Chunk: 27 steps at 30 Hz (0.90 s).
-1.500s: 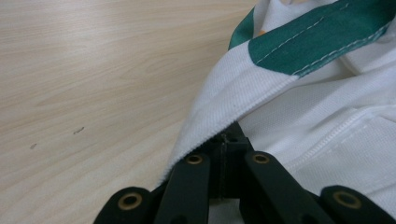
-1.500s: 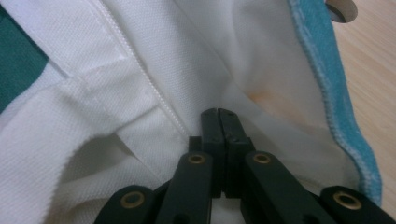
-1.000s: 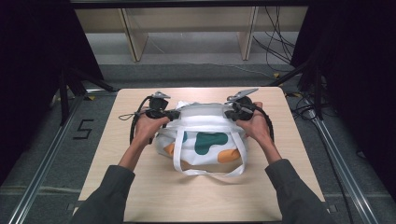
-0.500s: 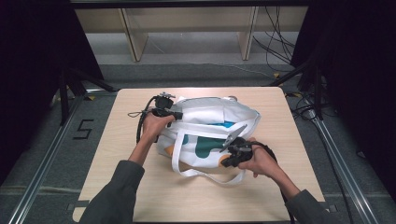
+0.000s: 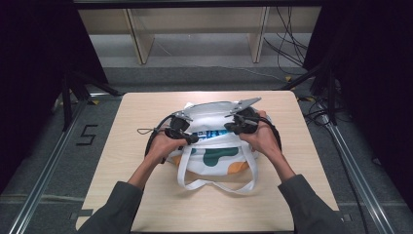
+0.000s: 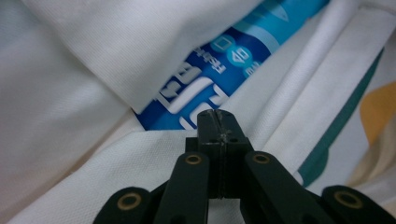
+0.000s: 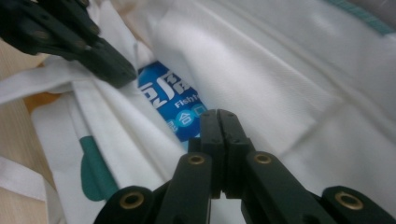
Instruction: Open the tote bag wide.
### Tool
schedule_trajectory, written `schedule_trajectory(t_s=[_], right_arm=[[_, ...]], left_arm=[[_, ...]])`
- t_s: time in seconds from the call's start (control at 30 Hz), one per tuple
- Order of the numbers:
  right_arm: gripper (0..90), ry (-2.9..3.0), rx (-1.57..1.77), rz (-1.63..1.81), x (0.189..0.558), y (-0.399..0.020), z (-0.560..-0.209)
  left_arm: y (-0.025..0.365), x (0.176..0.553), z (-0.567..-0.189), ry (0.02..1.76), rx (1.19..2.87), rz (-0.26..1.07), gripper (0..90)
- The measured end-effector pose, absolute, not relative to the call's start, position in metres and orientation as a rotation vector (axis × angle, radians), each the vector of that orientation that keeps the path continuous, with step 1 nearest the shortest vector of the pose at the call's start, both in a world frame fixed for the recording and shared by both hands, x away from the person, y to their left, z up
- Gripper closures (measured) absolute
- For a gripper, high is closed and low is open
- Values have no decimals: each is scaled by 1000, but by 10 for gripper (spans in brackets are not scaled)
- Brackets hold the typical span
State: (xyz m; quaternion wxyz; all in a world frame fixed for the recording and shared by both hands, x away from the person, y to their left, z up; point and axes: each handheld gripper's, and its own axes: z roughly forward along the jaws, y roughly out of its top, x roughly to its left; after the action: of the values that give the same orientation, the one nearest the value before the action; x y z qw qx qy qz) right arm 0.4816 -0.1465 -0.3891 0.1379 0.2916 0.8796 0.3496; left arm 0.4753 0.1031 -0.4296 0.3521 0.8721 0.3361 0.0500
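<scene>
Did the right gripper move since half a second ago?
Yes. The right gripper went from the bag's near side, by the straps, up toward the table's far edge, at the bag's opening.

Person: both forearms enter from the bottom of the high view, each in a dark grey-green long sleeve (image 5: pixel 122 207) ending at the wrist.

Left hand-held gripper (image 5: pixel 194 139), centre-left of frame: black body, small grey three-cornered plate (image 5: pixel 181 115) on top, black cable (image 5: pixel 155 127) looping off to the left.

Right hand-held gripper (image 5: pixel 229 129), centre-right: black body, larger grey plate (image 5: pixel 242 104) on top, black cable (image 5: pixel 277 136) curving round the right side.

Left gripper view, bottom centre: two matte black jaws, flat faces, with brass-coloured rivets at the link pivots and small screw holes near the tip.

Right gripper view, bottom centre: same black linkage, same brass-coloured rivets.
</scene>
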Motion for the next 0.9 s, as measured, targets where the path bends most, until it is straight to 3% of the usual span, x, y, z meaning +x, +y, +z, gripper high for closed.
schedule_trajectory(t_s=[0.2, 0.37, 0.53, 0.77, 0.9], right_arm=[[900, 2558, 818, 718, 520, -112, -411], [900, 2471, 941, 601, 553, -107, -418], [900, 2478, 1051, 456, 581, -101, -451], [900, 2474, 1030, 664, 563, -120, -406], [900, 2574, 864, 759, 522, -133, -392]], left_arm=[[106, 444, -442, 811, 2262, 43, 896], [105, 424, -458, 776, 2284, 27, 896], [106, 418, -463, 750, 2273, 21, 896], [109, 426, -438, 783, 2183, 76, 847], [97, 455, -406, 805, 2155, 157, 842]])
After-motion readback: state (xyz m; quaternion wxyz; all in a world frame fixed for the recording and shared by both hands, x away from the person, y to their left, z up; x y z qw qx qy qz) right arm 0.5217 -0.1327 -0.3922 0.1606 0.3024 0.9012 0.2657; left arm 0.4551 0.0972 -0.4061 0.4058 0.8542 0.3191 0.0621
